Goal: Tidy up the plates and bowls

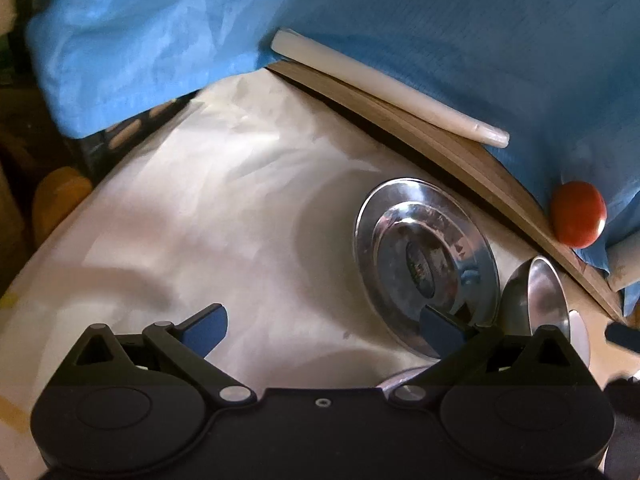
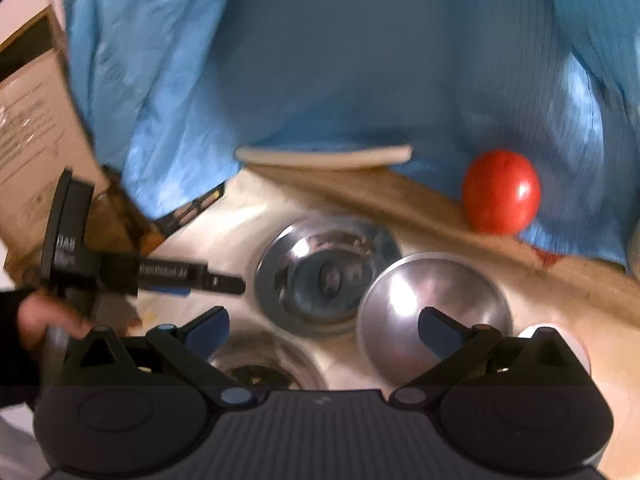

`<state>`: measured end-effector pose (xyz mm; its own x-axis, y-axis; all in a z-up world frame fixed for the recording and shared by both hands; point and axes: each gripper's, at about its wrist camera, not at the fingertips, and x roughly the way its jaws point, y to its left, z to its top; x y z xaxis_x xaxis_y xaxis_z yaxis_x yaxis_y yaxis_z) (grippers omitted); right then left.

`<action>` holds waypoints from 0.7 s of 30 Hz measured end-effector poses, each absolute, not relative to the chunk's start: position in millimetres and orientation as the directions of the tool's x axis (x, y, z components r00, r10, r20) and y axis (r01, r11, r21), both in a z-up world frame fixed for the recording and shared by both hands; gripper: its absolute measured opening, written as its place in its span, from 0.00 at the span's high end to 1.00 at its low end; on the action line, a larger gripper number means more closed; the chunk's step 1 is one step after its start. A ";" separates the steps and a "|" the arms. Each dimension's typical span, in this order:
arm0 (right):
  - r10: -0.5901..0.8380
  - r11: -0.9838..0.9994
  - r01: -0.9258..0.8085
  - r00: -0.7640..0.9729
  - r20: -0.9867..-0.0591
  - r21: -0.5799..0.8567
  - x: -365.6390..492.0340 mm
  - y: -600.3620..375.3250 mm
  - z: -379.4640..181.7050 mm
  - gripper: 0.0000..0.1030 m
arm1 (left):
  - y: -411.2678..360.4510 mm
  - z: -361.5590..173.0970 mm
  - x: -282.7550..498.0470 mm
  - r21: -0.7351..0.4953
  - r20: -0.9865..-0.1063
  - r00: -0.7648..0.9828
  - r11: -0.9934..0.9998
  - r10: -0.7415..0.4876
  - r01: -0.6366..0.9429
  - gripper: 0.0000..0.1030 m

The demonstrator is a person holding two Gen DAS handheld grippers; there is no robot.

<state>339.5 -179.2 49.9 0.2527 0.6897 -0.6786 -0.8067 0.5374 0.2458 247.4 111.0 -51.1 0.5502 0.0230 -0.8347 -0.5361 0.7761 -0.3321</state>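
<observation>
Here, both grippers are hovering with jaws spread wide and empty, the right gripper (image 2: 324, 330) sitting nearer the upturned steel bowl (image 2: 434, 314) just ahead-right beside the steel plate (image 2: 326, 274), the left gripper (image 1: 324, 330) standing off leftward.

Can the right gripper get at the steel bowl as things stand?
Probably yes. The right gripper is open and empty, the steel bowl lies just ahead of its fingers, and nothing covers it. The plate beside it sits close, so that side is tight.
</observation>
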 end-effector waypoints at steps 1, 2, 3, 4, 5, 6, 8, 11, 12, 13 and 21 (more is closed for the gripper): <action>0.682 0.550 -0.798 0.257 -0.685 0.248 347.6 -174.2 51.0 0.00 | 111.0 -52.0 251.0 -0.336 -0.834 0.551 0.777 0.017 -0.532 0.01; 0.674 0.562 -0.789 0.262 -0.690 0.250 355.1 -171.1 51.0 0.00 | 110.6 -52.7 254.2 -0.339 -0.833 0.553 0.779 0.012 -0.527 0.01; 0.669 0.572 -0.780 0.264 -0.695 0.255 362.0 -167.3 50.4 0.00 | 110.1 -53.7 257.4 -0.343 -0.832 0.555 0.781 0.005 -0.522 0.01; 0.667 0.580 -0.770 0.260 -0.698 0.267 369.9 -162.8 50.0 0.00 | 109.3 -54.7 259.9 -0.345 -0.832 0.554 0.784 -0.001 -0.516 0.01; 0.669 0.582 -0.762 0.253 -0.699 0.282 376.9 -159.5 49.1 0.00 | 108.5 -55.8 262.1 -0.346 -0.832 0.554 0.787 -0.007 -0.511 0.01; 0.672 0.583 -0.756 0.243 -0.699 0.298 384.1 -155.5 48.0 0.00 | 107.1 -56.8 264.2 -0.348 -0.832 0.555 0.790 -0.011 -0.505 0.01; 0.673 0.581 -0.747 0.219 -0.706 0.322 396.8 -145.7 44.7 0.00 | 104.9 -59.2 266.8 -0.351 -0.832 0.554 0.793 -0.020 -0.498 0.01; 0.666 0.580 -0.749 0.208 -0.717 0.322 408.5 -130.4 39.0 0.00 | 103.1 -63.1 270.6 -0.362 -0.832 0.553 0.789 -0.034 -0.496 0.01; 0.665 0.579 -0.750 0.205 -0.718 0.321 411.5 -125.6 37.1 0.00 | 102.7 -64.2 271.5 -0.366 -0.832 0.553 0.787 -0.038 -0.496 0.01; 0.663 0.578 -0.750 0.203 -0.720 0.321 414.1 -120.9 35.3 0.01 | 102.4 -65.4 272.7 -0.369 -0.832 0.553 0.785 -0.041 -0.497 0.01; 0.621 0.589 -0.741 0.161 -0.767 0.322 428.0 -89.4 15.3 0.01 | 103.6 -70.0 277.0 -0.364 -0.834 0.551 0.790 -0.039 -0.494 0.01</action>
